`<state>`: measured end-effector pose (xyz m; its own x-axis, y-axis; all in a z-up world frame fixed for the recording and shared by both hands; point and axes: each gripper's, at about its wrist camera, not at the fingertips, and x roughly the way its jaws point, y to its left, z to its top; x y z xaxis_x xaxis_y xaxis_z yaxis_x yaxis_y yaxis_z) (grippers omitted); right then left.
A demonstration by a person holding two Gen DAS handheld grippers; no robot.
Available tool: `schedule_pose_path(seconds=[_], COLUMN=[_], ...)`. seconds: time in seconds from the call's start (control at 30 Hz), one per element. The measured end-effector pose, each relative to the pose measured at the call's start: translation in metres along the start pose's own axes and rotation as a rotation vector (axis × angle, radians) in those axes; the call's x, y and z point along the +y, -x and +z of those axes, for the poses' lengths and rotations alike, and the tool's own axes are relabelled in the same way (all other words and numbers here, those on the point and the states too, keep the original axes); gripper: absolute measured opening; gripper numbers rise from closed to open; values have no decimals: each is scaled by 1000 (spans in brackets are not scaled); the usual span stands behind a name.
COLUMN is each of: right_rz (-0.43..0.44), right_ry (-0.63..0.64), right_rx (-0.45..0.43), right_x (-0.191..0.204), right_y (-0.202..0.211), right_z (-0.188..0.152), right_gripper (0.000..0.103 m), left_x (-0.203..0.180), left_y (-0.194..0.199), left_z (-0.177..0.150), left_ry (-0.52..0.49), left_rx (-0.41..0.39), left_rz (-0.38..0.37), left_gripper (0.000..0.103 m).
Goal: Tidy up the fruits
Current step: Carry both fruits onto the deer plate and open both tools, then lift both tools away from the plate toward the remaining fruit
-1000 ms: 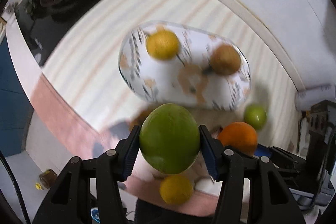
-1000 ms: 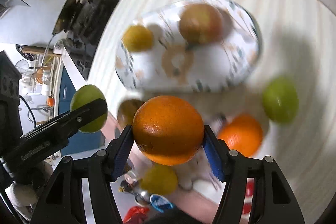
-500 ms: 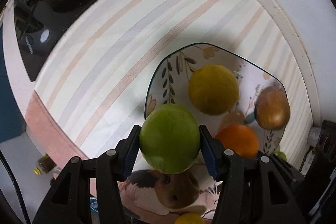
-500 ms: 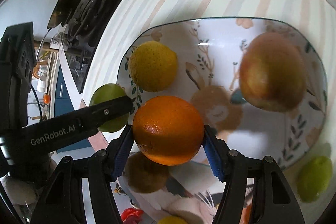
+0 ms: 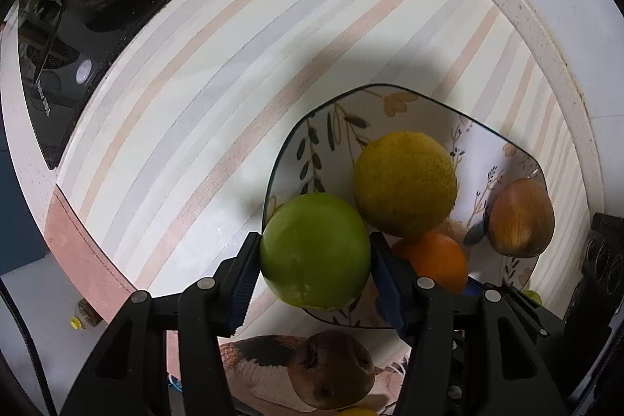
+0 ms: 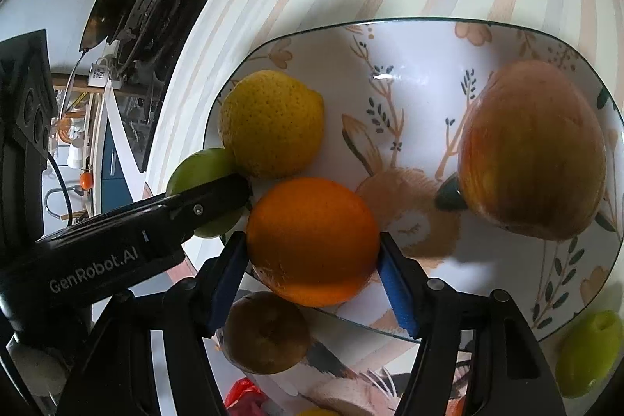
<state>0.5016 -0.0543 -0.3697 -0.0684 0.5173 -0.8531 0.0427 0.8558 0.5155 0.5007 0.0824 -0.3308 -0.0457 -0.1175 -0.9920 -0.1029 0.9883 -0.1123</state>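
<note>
My left gripper (image 5: 315,260) is shut on a green apple (image 5: 315,250) and holds it over the near left rim of a patterned plate (image 5: 331,127). My right gripper (image 6: 313,252) is shut on an orange (image 6: 312,240) over the plate's (image 6: 409,57) near edge, just right of the left gripper (image 6: 195,209). On the plate lie a yellow lemon (image 6: 271,123) and a reddish apple (image 6: 532,149); both also show in the left wrist view, lemon (image 5: 405,182) and apple (image 5: 520,217). The orange (image 5: 433,260) shows there too.
A brown pear-like fruit (image 6: 265,332) lies off the plate near its front edge, and a small green fruit (image 6: 589,353) at the right. A black gas stove (image 5: 78,6) stands at the far left. The striped cloth (image 5: 195,104) covers the counter; a white wall edge (image 5: 526,26) runs behind.
Both grippers have come closer and lower over the plate with their fruits still held; the plate now fills more of both views.
</note>
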Motion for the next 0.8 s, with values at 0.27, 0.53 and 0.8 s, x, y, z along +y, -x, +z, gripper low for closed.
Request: schedule_pose_path(seconds=[0.27,0.53,0.8], right_rz=[-74,-284,-419], right_ry=[22,37,23], right_rx=[-27,-116,-168], right_x=[5,8,5], right_y=[24,70,100], right_z=[-8,-43,-104], right_gripper=[87,95,95], left_x=[-6,-2,6], left_y=[9,41,70], left_z=[-6,-43,-96], left_ry=[25,-25,-88], left_rx=[-30,-126,-212], left_rz=[-16,78,123], left_gripper=[61,93,93])
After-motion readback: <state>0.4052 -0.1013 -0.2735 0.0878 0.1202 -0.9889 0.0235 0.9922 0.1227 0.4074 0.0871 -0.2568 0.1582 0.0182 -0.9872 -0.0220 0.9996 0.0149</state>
